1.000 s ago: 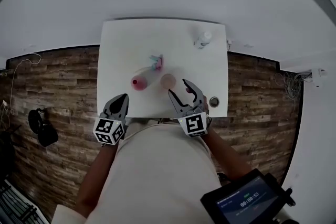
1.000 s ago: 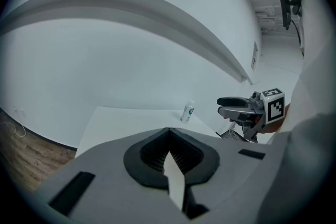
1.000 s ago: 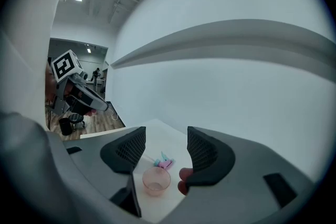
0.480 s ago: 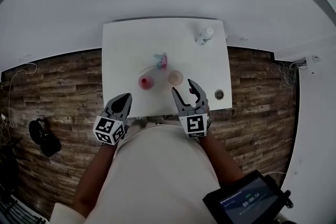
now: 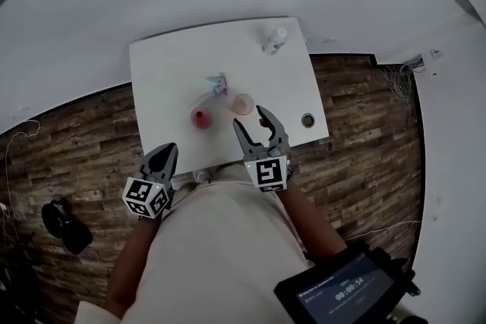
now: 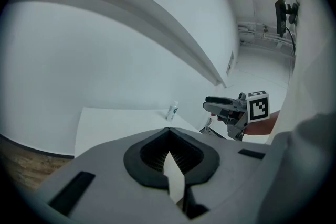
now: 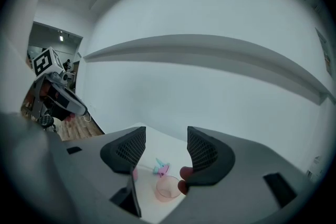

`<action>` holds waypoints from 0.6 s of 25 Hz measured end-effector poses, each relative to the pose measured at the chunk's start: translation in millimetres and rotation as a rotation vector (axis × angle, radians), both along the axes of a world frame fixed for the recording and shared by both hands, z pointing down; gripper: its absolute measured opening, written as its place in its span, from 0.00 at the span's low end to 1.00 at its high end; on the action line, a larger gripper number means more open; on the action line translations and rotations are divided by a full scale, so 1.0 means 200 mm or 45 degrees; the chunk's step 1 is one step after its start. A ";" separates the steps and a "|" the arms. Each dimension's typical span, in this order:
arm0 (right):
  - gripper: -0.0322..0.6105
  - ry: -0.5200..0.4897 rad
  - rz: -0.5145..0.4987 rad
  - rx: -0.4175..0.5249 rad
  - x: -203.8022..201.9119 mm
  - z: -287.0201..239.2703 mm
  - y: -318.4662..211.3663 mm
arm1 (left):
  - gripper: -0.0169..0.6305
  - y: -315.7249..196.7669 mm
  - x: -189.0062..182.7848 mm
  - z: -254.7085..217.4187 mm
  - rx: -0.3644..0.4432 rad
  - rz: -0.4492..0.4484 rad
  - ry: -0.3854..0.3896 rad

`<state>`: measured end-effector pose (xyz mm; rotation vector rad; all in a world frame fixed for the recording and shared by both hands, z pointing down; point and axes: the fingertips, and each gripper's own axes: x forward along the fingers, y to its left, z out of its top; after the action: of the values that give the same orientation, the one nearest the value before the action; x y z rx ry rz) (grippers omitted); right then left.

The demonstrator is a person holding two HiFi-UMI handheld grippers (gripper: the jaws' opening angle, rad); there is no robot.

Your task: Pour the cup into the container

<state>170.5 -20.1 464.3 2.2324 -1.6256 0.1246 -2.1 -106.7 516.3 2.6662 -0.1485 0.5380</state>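
A pale pink see-through cup (image 5: 242, 104) stands near the front of the white table (image 5: 167, 64). Left of it is a clear container with red inside (image 5: 200, 117). My right gripper (image 5: 249, 119) hangs open just short of the cup, with nothing between its jaws. In the right gripper view the cup (image 7: 168, 188) shows low between the jaws of the right gripper (image 7: 165, 149), and a small dark red thing (image 7: 184, 173) peeks from behind the right jaw. My left gripper (image 5: 168, 152) is shut and empty at the table's front left edge. In its own view the left gripper (image 6: 171, 157) faces the table.
A small blue and pink thing (image 5: 219, 84) lies behind the cup. A white bottle (image 5: 276, 40) stands at the far right corner, and a small round thing (image 5: 307, 120) sits by the right edge. The floor around the table is wood planks (image 5: 68, 155). A screen (image 5: 345, 288) is low on the right.
The head view has swung, so the table sits higher and more to the left. Both grippers have shifted slightly with it. The jaws stand as before.
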 end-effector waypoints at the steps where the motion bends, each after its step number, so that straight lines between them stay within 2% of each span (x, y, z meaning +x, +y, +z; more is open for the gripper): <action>1: 0.44 0.002 0.006 0.008 -0.01 -0.01 0.00 | 0.04 0.00 -0.01 0.00 0.003 0.008 0.001; 9: 0.43 -0.032 0.092 0.055 -0.14 0.00 0.06 | 0.04 0.02 -0.14 0.04 -0.034 0.069 -0.018; 13: 0.43 -0.159 0.117 0.121 -0.19 0.02 0.15 | 0.04 0.09 -0.13 0.05 -0.057 0.148 -0.013; 15: 0.43 -0.178 0.135 0.119 -0.19 0.03 0.19 | 0.04 0.13 -0.13 0.06 -0.073 0.175 0.001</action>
<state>132.1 18.1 470.7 2.4309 -1.6131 0.2419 -27.4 -80.4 527.5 2.6334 0.0503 0.5756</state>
